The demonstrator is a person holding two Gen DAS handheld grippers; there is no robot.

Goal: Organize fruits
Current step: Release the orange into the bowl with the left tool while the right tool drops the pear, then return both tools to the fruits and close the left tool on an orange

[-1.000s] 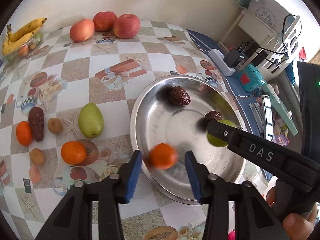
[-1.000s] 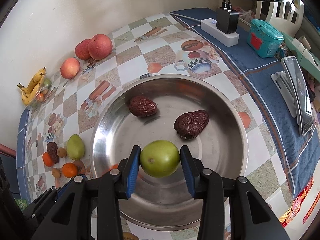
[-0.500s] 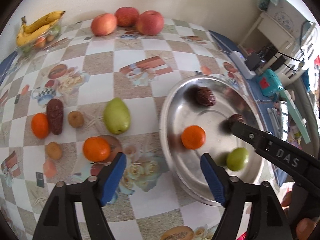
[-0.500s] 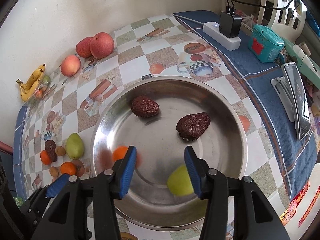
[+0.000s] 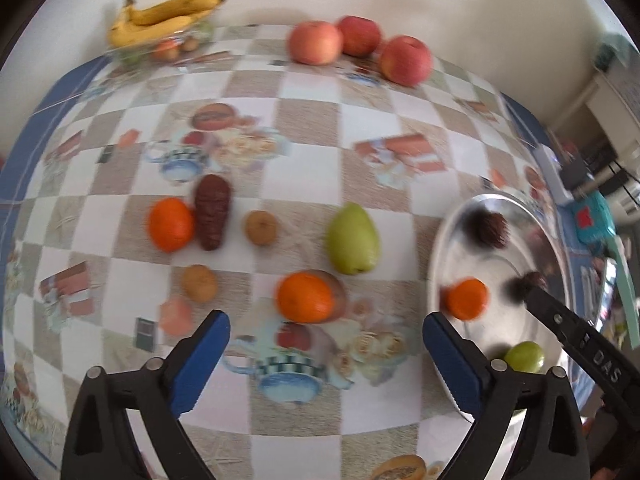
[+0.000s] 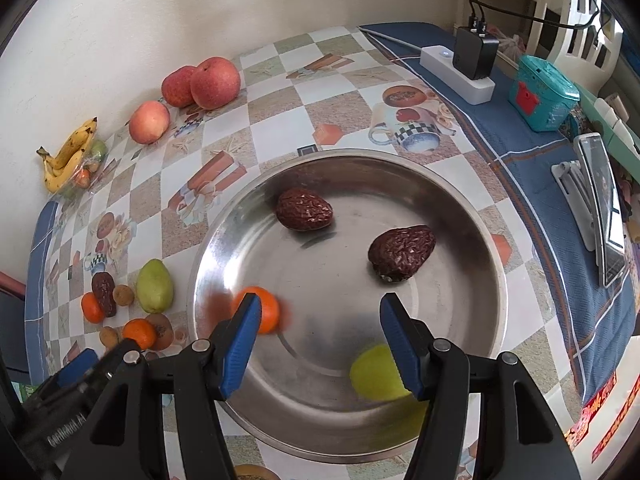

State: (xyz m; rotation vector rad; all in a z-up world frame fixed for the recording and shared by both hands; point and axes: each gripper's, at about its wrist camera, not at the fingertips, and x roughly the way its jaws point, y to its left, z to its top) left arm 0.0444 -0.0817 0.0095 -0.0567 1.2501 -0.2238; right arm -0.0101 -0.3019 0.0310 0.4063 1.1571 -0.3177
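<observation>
both claws gape empty, right claw above the green fruit in the metal bowl

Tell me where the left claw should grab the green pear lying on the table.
Grip the green pear across its wide lower belly, coming from above with the open left claw. It lies on its side, narrow tip pointing away, so the fat middle gives the pads the fullest hold. The orange sits close by, so keep the fingers off that side.

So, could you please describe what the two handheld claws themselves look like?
Both match: the left claw and right claw have black plastic arms with silver rivets and blue ribbed pads on the fingers. The right one's arm, seen from the left wrist view, carries white "DAS" lettering.
</observation>
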